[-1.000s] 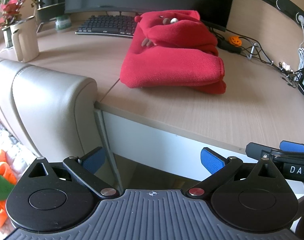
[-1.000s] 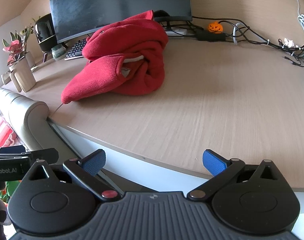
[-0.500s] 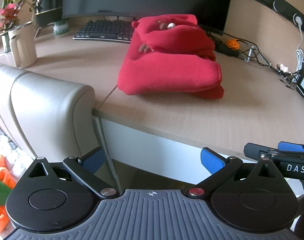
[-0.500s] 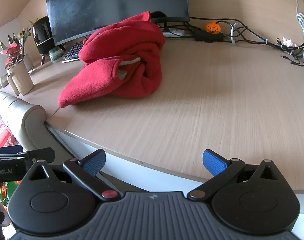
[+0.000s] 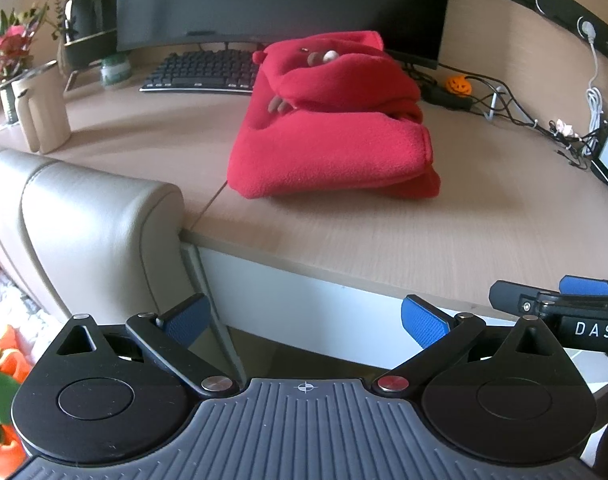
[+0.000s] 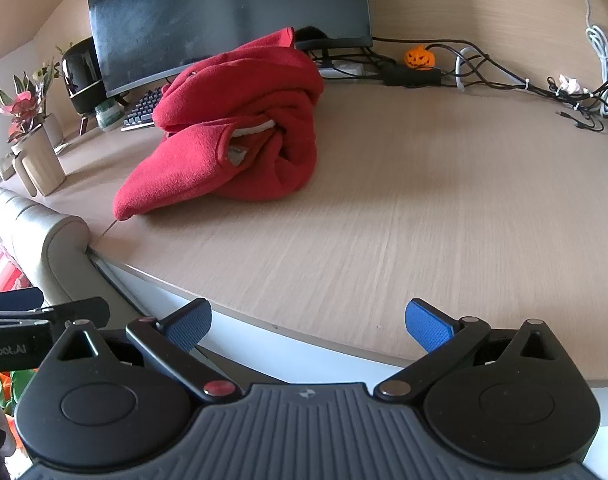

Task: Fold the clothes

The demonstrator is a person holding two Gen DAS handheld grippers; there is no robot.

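Note:
A red fleece garment point(image 5: 327, 128) lies bundled in a thick folded heap on the wooden desk point(image 5: 383, 232), in front of the monitor. The right wrist view shows the same red fleece garment point(image 6: 240, 136) from its side, with a pale inner lining showing. My left gripper point(image 5: 304, 320) hangs open below the desk's front edge, well short of the garment, with nothing between its blue pads. My right gripper point(image 6: 307, 324) is open too, at the desk's front edge, empty. Each gripper shows at the edge of the other's view.
A beige padded chair back point(image 5: 84, 216) stands against the desk's left front. A keyboard point(image 5: 204, 72), monitor point(image 5: 284, 0), beige vase with flowers point(image 5: 44, 112), orange pumpkin figure point(image 5: 458, 85) and tangled cables point(image 6: 523, 80) line the back of the desk.
Both grippers have shifted slightly, so the garment now sits a little lower and more central in the left view. The garment itself has not moved. Both stay open.

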